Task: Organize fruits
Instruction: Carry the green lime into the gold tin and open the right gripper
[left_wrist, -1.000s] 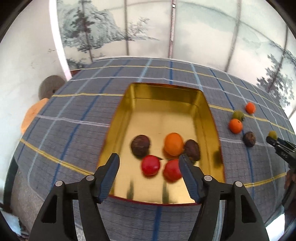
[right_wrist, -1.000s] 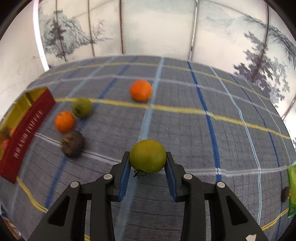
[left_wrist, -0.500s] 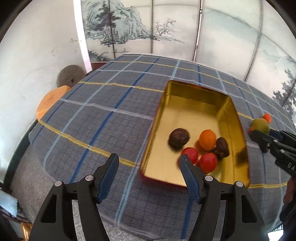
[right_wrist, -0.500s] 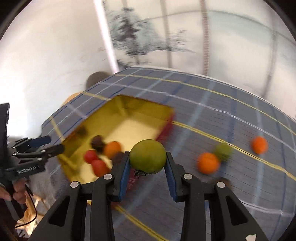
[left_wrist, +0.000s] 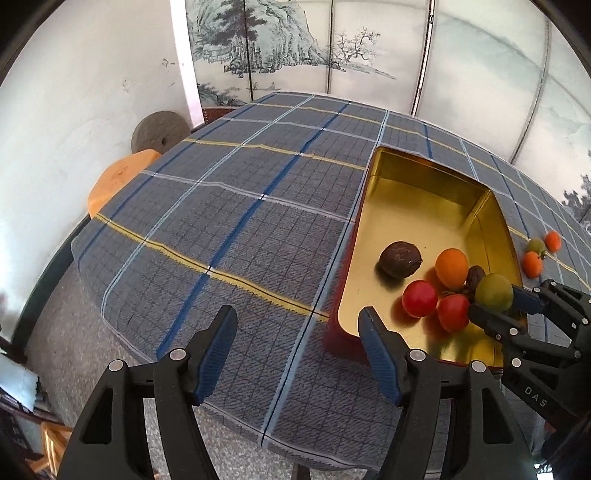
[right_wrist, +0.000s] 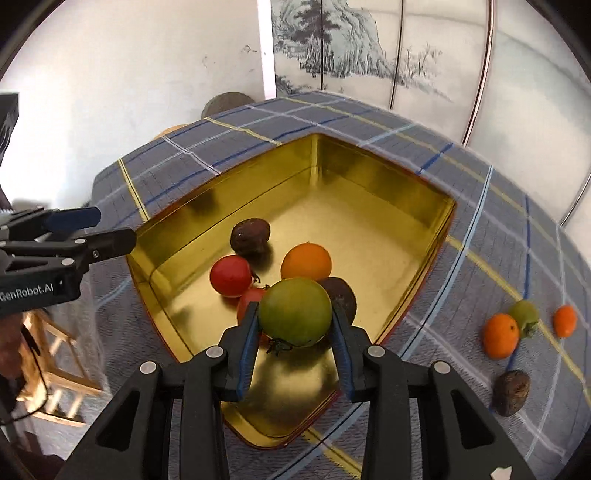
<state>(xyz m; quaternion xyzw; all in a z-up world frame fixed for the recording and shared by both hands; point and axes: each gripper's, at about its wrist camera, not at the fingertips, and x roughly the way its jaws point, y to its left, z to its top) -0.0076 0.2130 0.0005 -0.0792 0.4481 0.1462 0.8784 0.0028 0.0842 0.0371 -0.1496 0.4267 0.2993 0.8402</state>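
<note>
My right gripper (right_wrist: 294, 341) is shut on a green tomato (right_wrist: 294, 311) and holds it over the near right part of the gold tin (right_wrist: 369, 177). In the tin lie two red tomatoes (right_wrist: 231, 275), an orange (right_wrist: 306, 261) and two brown fruits (right_wrist: 250, 235). The left wrist view shows the same tin (left_wrist: 424, 173), the green tomato (left_wrist: 494, 291) and the right gripper (left_wrist: 496, 301). My left gripper (left_wrist: 297, 334) is open and empty, over the tablecloth left of the tin's near corner.
On the plaid cloth right of the tin lie two oranges (right_wrist: 501, 335), a green fruit (right_wrist: 524, 314) and a brown fruit (right_wrist: 512, 392). An orange stool (left_wrist: 118, 177) and a round stone (left_wrist: 159, 131) stand beyond the table's left edge.
My right gripper has carried the green tomato left, from over the cloth to over the tin. My left gripper has drawn back and left, away from the tin.
</note>
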